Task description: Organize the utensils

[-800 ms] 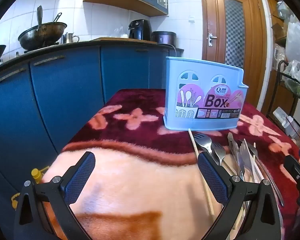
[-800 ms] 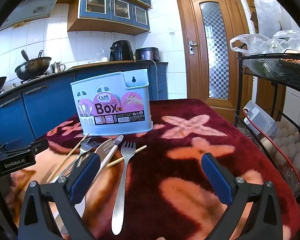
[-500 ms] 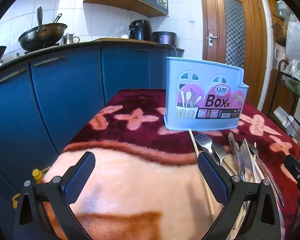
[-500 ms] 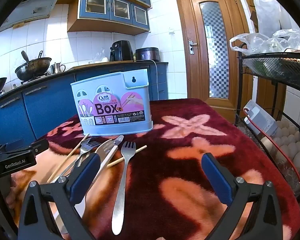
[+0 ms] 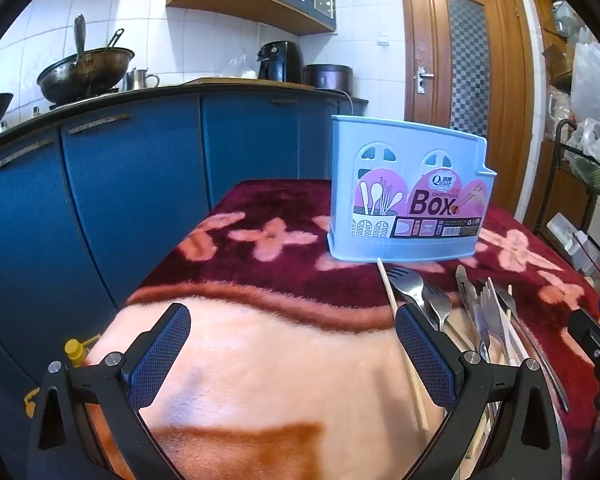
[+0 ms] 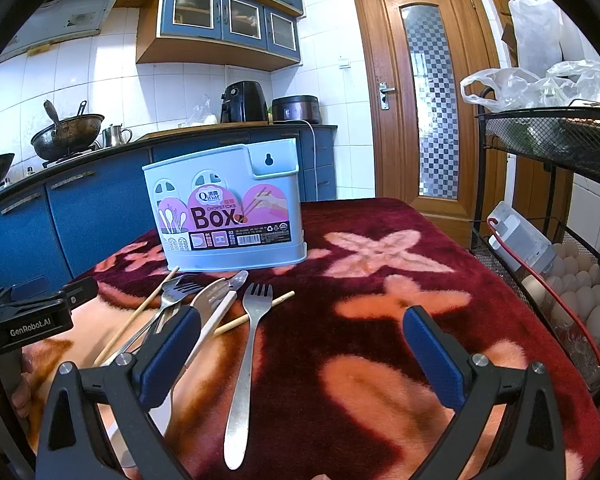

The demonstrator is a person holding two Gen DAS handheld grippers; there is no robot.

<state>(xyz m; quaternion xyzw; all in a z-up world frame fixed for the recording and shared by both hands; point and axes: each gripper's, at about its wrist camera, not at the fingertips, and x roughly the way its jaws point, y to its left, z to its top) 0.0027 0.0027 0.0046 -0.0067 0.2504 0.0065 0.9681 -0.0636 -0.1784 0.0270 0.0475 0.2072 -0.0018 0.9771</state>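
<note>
Now, taking each item in turn:

Left gripper: the left gripper point(image 5: 292, 344) sits at the bottom of the left wrist view with its blue-padded jaws spread wide and nothing between them, over the pale peach part of the blanket.

Right gripper: the right gripper point(image 6: 300, 350) sits at the bottom of the right wrist view, jaws likewise wide apart and empty, over the dark red flowered fleece blanket point(image 6: 380, 280).

Holder: the pale blue plastic chopstick box with a pink label point(image 6: 226, 216) stands upright at centre left of the right wrist view, beyond the cutlery; its openings cannot be seen from either camera.

Utensils: the long steel fork point(image 6: 246, 356) lies alone at lower centre, just beside the right gripper's left pad. Left of it, the heap of steel forks and spoons point(image 6: 188, 292) overlaps a white-handled utensil point(image 6: 214, 326) and two thin wooden chopsticks point(image 6: 140, 312).

Progress: judging by the layout, nothing is sorted yet.

Risk, the heap: closing on the pile would likely catch several pieces at once, and crossed handles could drag neighbours along or flick a chopstick away.

Risk, the blanket: flat steel sinks into soft pile, so the pads may pinch fleece or slip off the thin handle.

Risk, the box: it looks light; a utensil striking its rim could tip or push it.

Risk, the grippers: both work close to one pile and could collide.
</note>
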